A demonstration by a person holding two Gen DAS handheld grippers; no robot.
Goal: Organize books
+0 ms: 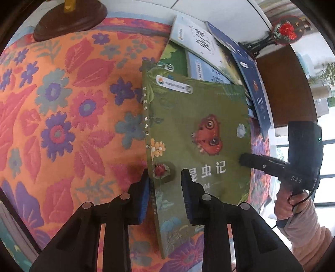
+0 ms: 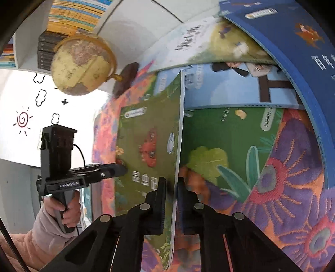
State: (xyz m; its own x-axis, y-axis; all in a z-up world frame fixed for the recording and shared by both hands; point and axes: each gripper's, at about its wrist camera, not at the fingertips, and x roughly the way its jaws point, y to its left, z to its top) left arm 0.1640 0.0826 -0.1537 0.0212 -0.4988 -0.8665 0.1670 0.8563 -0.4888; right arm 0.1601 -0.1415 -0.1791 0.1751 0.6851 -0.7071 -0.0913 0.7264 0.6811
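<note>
Orange woven cloth with red leaves and purple and teal flowers (image 1: 69, 117) is covering the worktop and filling most of the left wrist view. At its far corner a dark brown round wooden base (image 1: 69, 19) is standing, and the right wrist view shows it carrying a yellowed antique globe (image 2: 81, 64). Behind the globe, stacked books on a white shelf (image 2: 71, 18) are showing their spines.

A loose fan of picture books is lying on the cloth: a dark blue book (image 2: 293, 48) overlapping a white-covered book with brush lettering (image 1: 201, 41), which is overlapping a light blue book (image 2: 226, 87) and a bright green leafy book (image 2: 219, 150).

The olive-green paperback with a red butterfly and white Chinese title (image 1: 199, 134) is being held tilted up above this pile, partly hiding it. Its spine side is sitting between the blue pads of the left gripper (image 1: 165, 184), which are pressing on it. The right gripper (image 2: 171, 188) is clamped on the book's opposite, page-edge side, its fingers nearly together around the thin cover. A hand in a pale pink fleecy sleeve (image 2: 62, 207) is gripping the left handle.
</note>
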